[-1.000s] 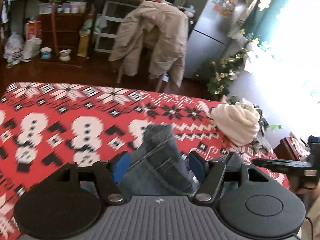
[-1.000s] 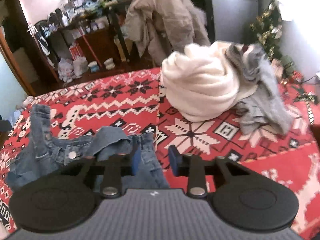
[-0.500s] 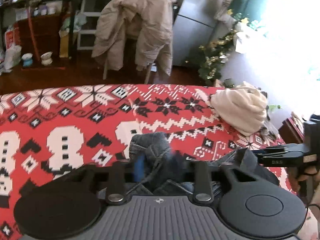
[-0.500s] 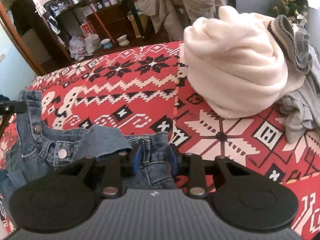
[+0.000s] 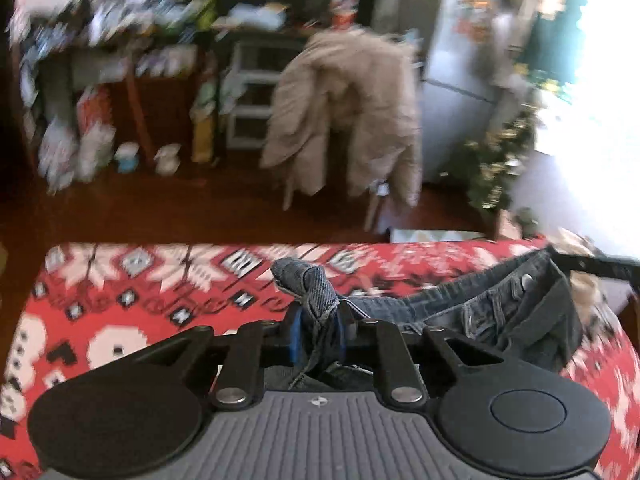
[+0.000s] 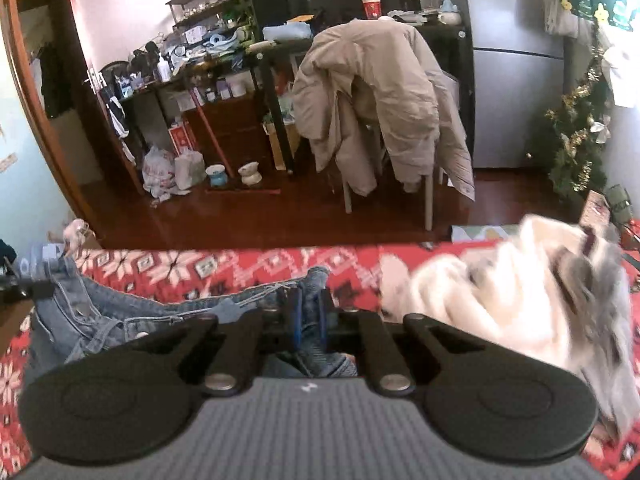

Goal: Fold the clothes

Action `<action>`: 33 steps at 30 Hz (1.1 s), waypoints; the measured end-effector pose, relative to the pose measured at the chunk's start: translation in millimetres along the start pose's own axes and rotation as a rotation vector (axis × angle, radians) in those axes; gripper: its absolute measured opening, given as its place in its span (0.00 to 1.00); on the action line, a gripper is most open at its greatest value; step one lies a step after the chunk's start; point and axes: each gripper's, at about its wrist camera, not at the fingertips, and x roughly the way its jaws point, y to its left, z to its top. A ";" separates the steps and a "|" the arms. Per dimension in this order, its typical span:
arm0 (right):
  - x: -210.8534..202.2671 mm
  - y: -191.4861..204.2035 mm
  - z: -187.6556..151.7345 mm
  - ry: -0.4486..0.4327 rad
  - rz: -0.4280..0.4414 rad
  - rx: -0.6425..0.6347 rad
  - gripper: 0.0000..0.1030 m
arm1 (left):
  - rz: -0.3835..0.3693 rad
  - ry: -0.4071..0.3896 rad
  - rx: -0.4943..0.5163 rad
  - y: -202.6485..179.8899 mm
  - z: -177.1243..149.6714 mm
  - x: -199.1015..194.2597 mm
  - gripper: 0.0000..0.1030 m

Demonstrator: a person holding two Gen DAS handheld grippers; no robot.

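Right wrist: red patterned blanket [image 6: 248, 268], beige coat [image 6: 380, 92] behind; both tongs pinch jeans [image 6: 120, 316], right closing.

Coarse denim jeans [image 5: 500, 304] on a seemingly knitted red blanket [image 5: 132, 308].

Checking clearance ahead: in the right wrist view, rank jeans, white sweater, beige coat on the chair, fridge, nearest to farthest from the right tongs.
1. Jeans, between the closing right tongs
2. White sweater, right
3. Beige coat, beyond the bed
4. Fridge, back right
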 end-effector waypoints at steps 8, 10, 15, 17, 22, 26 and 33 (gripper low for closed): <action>27.2 21.3 3.9 0.022 0.013 -0.019 0.35 | 0.001 -0.028 -0.106 7.9 -3.4 -4.3 0.47; 16.8 28.0 2.0 0.022 0.017 -0.049 0.51 | -0.007 -0.016 -0.092 2.6 -6.2 -14.3 0.53; -22.9 46.5 -12.6 0.025 0.019 -0.143 0.82 | 0.017 0.039 -0.056 -20.4 -34.1 -42.5 0.66; -40.0 54.2 -21.9 0.034 0.022 -0.168 0.89 | 0.001 0.065 -0.042 -31.2 -50.1 -49.0 0.66; -86.1 74.2 -66.0 0.040 0.031 -0.205 0.99 | -0.025 0.074 -0.047 -59.8 -93.4 -70.0 0.66; -117.0 88.0 -102.6 0.034 -0.013 -0.207 0.99 | -0.061 0.072 -0.045 -78.3 -125.6 -83.3 0.66; -153.1 93.7 -161.0 0.031 -0.050 -0.138 0.99 | -0.053 0.053 -0.025 -93.6 -154.8 -98.6 0.66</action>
